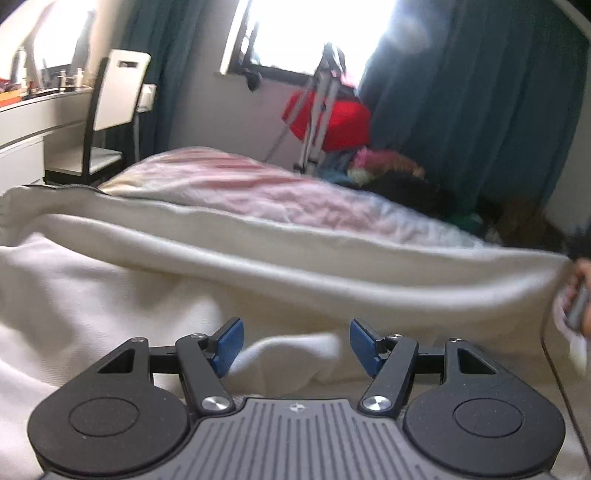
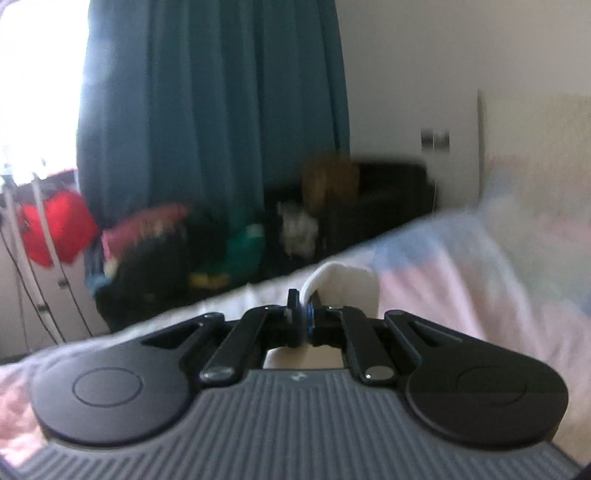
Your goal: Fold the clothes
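The cream knitted garment (image 1: pixel 155 295) is lying across the pink-and-white rumpled bedspread (image 1: pixel 236 184). The right gripper (image 2: pixel 303 314) is pinching one corner of it tight, likely to carry a fold over. The left gripper (image 1: pixel 296 345) is hovering at six o'clock, fingers apart, probably ready to take an edge.

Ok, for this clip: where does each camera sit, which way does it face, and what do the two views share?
Left wrist: sits on the left gripper, jaws open, low over the white garment, facing the window; a hand shows at the right edge.
Right wrist: sits on the right gripper, shut on the garment's edge, facing the teal curtain.
Shared: garment, curtain, red item, pink bedding.
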Demonstrator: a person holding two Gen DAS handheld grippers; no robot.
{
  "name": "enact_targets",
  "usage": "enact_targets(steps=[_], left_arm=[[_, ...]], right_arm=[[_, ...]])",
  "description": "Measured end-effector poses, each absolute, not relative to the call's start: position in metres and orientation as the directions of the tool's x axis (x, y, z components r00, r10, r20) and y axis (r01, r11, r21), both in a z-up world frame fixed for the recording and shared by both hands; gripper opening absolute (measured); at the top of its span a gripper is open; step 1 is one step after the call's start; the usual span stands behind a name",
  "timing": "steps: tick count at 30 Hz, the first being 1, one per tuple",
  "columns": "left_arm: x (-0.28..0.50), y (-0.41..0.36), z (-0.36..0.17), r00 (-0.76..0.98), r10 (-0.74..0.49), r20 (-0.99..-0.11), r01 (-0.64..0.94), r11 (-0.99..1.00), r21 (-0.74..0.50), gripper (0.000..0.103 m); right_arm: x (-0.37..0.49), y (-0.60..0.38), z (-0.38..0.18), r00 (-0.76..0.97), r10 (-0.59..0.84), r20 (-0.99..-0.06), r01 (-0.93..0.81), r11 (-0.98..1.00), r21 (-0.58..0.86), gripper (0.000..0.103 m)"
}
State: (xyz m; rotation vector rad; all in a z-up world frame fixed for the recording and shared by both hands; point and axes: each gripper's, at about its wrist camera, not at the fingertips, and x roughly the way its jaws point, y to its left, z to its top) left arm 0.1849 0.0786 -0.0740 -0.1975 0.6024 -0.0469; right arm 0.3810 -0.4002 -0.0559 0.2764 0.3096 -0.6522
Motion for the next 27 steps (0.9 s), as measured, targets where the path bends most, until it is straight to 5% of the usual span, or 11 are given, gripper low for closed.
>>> enact_targets(steps=[8,10,12,14,20,27], left_arm=[[0.194,0.047,-0.09,0.803,-0.066,-0.593,0.058,0.998,-0.032,0.075],[0.195,0.048,-0.091,0.796,-0.068,-0.602,0.053,0.998,-0.043,0.075],[0.195,0.052,-0.09,0.792,-0.083,-0.605,0.052,0.996,-0.068,0.075],[0.196,0.055,-0.089,0.792,-0.085,-0.604,0.051,0.996,-0.074,0.075],[0.188,0.053,-0.086,0.798,-0.078,-0.597,0.048,0.997,-0.065,0.075],[0.184,0.058,-0.08,0.8,-0.097,-0.592,0.029,0.992,-0.124,0.075]], right_arm=[[0.442,-0.412,-0.087,0.748,-0.465,-0.473,0.617,0.75,0.238,0.012],[0.441,-0.41,-0.087,0.757,-0.433,-0.489,0.597,0.763,0.248,0.027],[0.434,-0.412,-0.086,0.779,-0.375,-0.502,0.556,0.783,0.279,0.063],[0.415,-0.411,-0.081,0.8,-0.346,-0.49,0.527,0.795,0.3,0.075],[0.343,-0.424,-0.068,0.828,-0.246,-0.505,0.475,0.785,0.397,0.075],[0.267,-0.435,-0.112,0.763,-0.01,-0.647,0.507,0.631,0.587,0.077]])
